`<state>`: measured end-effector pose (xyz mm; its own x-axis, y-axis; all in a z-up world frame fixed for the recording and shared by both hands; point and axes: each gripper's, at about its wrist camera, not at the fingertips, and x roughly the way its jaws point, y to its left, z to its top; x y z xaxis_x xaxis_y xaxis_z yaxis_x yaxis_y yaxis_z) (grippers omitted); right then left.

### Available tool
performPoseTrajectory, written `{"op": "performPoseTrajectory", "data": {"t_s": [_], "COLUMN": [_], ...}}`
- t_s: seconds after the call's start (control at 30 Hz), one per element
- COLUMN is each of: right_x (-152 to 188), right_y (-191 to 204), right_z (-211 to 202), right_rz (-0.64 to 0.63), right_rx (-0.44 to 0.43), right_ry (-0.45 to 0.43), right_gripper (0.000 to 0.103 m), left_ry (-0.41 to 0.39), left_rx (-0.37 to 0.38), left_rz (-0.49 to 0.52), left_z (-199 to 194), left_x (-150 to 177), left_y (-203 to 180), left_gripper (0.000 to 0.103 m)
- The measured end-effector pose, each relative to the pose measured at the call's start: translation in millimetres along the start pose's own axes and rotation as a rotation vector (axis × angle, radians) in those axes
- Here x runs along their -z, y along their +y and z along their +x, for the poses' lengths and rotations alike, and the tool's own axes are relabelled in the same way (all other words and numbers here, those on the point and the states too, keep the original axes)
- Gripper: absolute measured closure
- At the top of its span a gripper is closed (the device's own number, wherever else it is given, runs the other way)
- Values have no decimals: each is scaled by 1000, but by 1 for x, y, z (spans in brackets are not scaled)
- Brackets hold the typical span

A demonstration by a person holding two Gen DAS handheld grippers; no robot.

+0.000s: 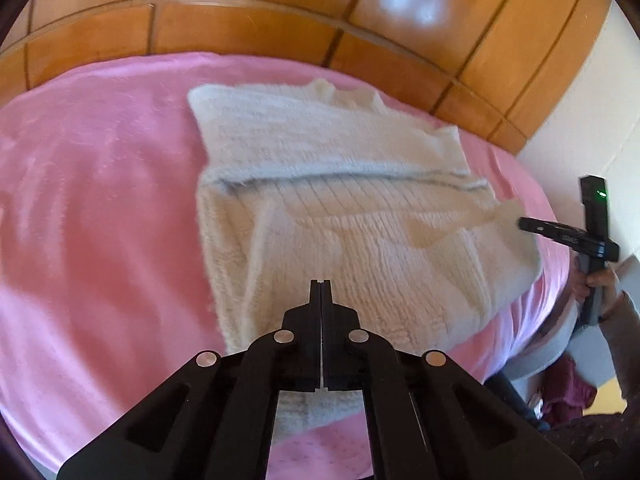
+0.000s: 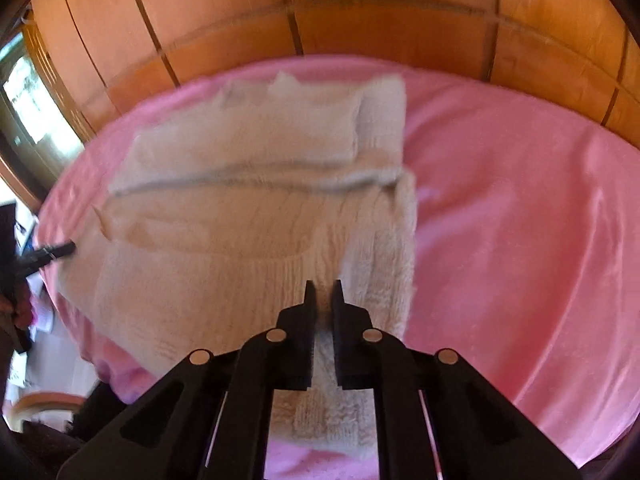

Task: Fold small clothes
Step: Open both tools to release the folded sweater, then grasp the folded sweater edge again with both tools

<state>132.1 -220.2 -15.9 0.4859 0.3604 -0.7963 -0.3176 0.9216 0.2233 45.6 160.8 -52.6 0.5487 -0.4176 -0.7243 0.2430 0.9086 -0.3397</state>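
- Both views are blurred; the knit ribs of the cream sweater (image 1: 360,208) read clearly only near my left gripper (image 1: 321,285).
- Sweater lies on the pink blanket (image 1: 100,200), partly folded: its far part is doubled over, with a grey-shadowed fold edge running across the middle.
- Neckline and far hem are soft and smeared; I cannot tell which part is a sleeve.
- Left gripper: jaws pressed together, no gap at the tips, no cloth between them. It hovers above the sweater's near half.
- Right gripper (image 2: 324,286): jaws stand narrowly apart, only a slit. Cream knit shows through the slit below, but I cannot see the pads pinching any of it.
- In the left view my right gripper (image 1: 532,226) sits just off the sweater's right edge, beside a raised point of cloth; contact not resolvable. My hand (image 1: 600,284) on its handle is cut by the frame.
- The sweater's near edge is hidden under both gripper bodies.
- Open blanket lies wide on the left in the left view and on the right in the right view.
- Wooden panelling (image 1: 280,28) closes off the far side; the blanket's edge drops near my right hand.
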Motion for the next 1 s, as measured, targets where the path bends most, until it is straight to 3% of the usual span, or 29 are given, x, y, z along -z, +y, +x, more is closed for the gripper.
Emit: {"op": "performPoseTrajectory", "data": {"t_s": [0.1, 0.13, 0.17, 0.2, 0.23, 0.37, 0.43, 0.47, 0.5, 0.57, 0.6, 0.63, 0.7, 0.8, 0.9, 1.0], "right_x": [-6, -5, -5, -3, -3, -1, -2, -3, -4, -5, -4, -3, -1, -13, -44, -87], "right_y": [2, 2, 2, 2, 0, -4, -9, -10, -11, -15, -16, -13, -7, -2, -2, -3], "right_z": [-10, -7, -4, 2, 5, 16, 19, 20, 23, 34, 37, 41, 35, 3, -19, -14], "right_rz": [-3, -9, -9, -5, 2, 51, 75, 74, 73, 84, 82, 60, 7, -11, 2, 9], "right_rx": [-4, 1, 5, 1, -8, -27, -21, -18, -22, -33, -40, -38, -1, -4, -29, -25], "right_ry": [-20, -10, -3, 10, 18, 27, 22, 19, 27, 60, 78, 108, 107, 29, -71, -145], "right_gripper": [97, 97, 97, 97, 96, 88, 55, 55, 55, 56, 65, 94, 96, 96, 96, 96], "left_ry": [-24, -15, -10, -15, -20, 11, 21, 33, 38, 32, 22, 10, -25, -100, -166, -232], "left_rx": [11, -6, -8, -9, -13, -14, 8, 18, 10, -21, -15, -16, -32, -19, -17, -23], "left_rz": [-29, -48, -66, -91, -111, -84, -70, -52, -37, -8, -11, -12, -2, -12, -2, -17], "left_z": [-3, 1, 3, 5, 7, 19, 23, 27, 30, 34, 33, 30, 18, -9, -25, -25], "left_x": [-1, -2, -3, -4, -5, -12, -14, -16, -17, -20, -21, -21, -21, -23, -38, -72], "left_y": [9, 13, 18, 22, 24, 22, 21, 18, 16, 11, 11, 11, 10, 9, 7, 13], "left_gripper": [99, 91, 69, 54, 52, 52, 58, 72, 86, 96, 97, 97, 97, 98, 97, 97]}}
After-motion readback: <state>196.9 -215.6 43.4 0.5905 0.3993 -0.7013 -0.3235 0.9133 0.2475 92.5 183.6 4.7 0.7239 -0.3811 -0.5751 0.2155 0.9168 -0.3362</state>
